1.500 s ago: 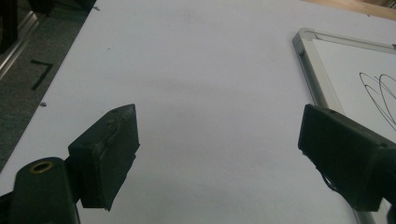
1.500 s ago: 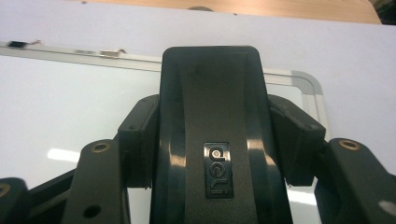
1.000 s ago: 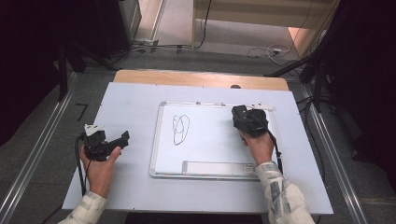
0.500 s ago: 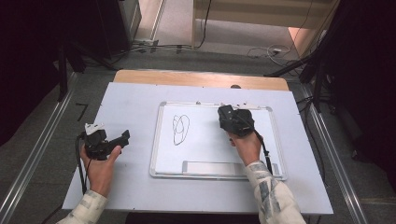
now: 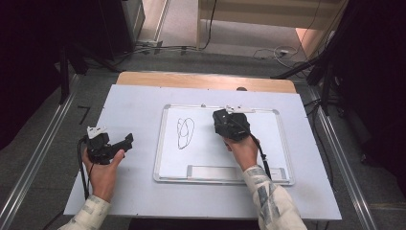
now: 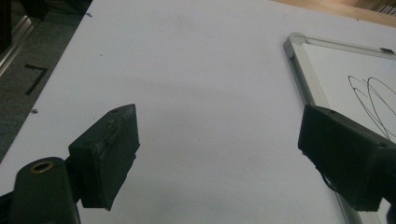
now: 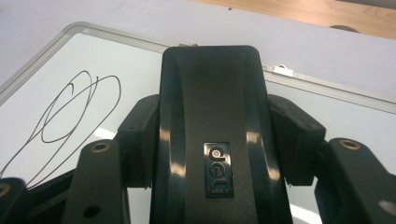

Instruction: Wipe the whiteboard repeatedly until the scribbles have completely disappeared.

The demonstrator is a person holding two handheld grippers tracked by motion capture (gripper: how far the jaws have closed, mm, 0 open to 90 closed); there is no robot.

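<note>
Black eraser point(image 7: 210, 140), clenched in right hand-held gripper point(image 5: 230, 125), visible up close; left hand-held gripper point(image 6: 219, 154) released.

Pale table top point(image 5: 139, 103), wooden strip point(image 5: 191, 80) along its far edge, cables point(image 5: 268, 50) on floor

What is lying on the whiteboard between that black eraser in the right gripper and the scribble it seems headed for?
Nothing visible. The glossy black plastic eraser, clamped in the right gripper, sits over the metal-framed whiteboard. Between it and the looping black marker scribble there is bare white surface.
</note>
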